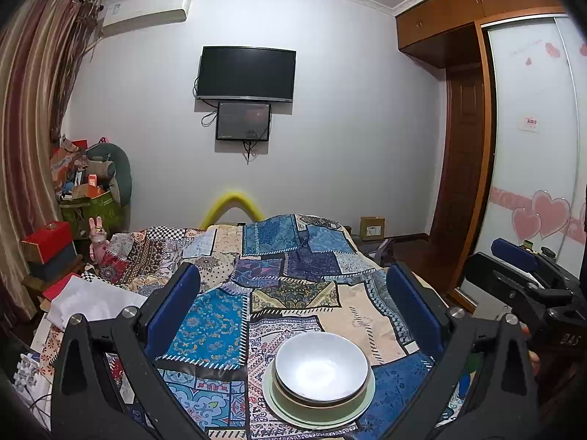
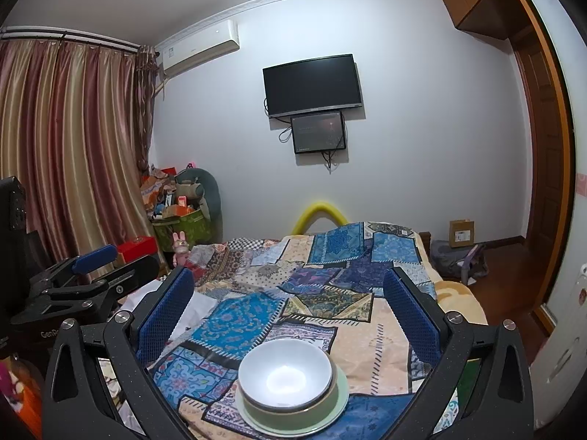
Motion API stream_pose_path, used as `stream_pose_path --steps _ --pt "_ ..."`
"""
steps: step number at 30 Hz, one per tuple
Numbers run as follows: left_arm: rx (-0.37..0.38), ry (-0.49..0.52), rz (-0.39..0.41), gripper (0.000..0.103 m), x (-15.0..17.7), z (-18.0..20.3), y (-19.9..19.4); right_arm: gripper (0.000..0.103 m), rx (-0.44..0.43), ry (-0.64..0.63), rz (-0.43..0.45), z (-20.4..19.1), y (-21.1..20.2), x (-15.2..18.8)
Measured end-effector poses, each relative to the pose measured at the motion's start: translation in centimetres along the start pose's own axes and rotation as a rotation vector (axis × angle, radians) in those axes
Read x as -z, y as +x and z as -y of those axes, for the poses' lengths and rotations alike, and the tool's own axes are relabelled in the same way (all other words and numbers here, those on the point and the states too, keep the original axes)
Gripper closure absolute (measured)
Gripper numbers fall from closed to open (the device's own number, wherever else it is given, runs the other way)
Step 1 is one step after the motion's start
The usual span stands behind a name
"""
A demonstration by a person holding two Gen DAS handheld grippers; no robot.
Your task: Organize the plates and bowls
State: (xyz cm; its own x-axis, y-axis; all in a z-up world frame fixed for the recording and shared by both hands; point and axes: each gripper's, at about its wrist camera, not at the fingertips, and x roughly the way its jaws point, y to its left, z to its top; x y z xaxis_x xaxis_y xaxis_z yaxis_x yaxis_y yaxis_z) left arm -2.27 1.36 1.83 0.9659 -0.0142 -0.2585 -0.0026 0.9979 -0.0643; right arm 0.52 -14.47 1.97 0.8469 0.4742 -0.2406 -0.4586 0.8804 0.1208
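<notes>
Bowl [image 1: 321, 368] nested in a second bowl [image 1: 319, 401] on plate [image 1: 279, 409], stack on bed quilt [image 1: 293, 275] at lower centre; TV [image 1: 245, 73] upper centre behind.

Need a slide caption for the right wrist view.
Open right gripper above stacked bowls on a plate, on a patchwork bedspread.

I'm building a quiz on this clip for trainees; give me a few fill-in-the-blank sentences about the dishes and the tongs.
The white bowl sits nested inside a ____ bowl.
Both bowls rest on a pale green ____.
The left tongs and right tongs are both ____, gripping nothing.
The stack sits on a ____ bedspread.

Missing words: green; plate; open; patchwork
</notes>
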Motion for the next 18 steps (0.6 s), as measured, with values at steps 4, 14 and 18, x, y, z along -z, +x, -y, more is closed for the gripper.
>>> stream_pose_path --steps 4,14,18 --pt "-0.001 0.0 0.002 0.0 -0.03 0.08 0.05 0.0 -0.001 0.006 0.002 0.08 -0.16 0.09" --pt "0.001 0.0 0.002 0.0 -0.03 0.19 0.14 0.0 -0.001 0.006 0.005 0.18 -0.34 0.17" --pt "0.003 0.001 0.002 0.0 -0.02 0.25 0.21 0.0 -0.002 0.005 0.004 0.2 -0.41 0.1"
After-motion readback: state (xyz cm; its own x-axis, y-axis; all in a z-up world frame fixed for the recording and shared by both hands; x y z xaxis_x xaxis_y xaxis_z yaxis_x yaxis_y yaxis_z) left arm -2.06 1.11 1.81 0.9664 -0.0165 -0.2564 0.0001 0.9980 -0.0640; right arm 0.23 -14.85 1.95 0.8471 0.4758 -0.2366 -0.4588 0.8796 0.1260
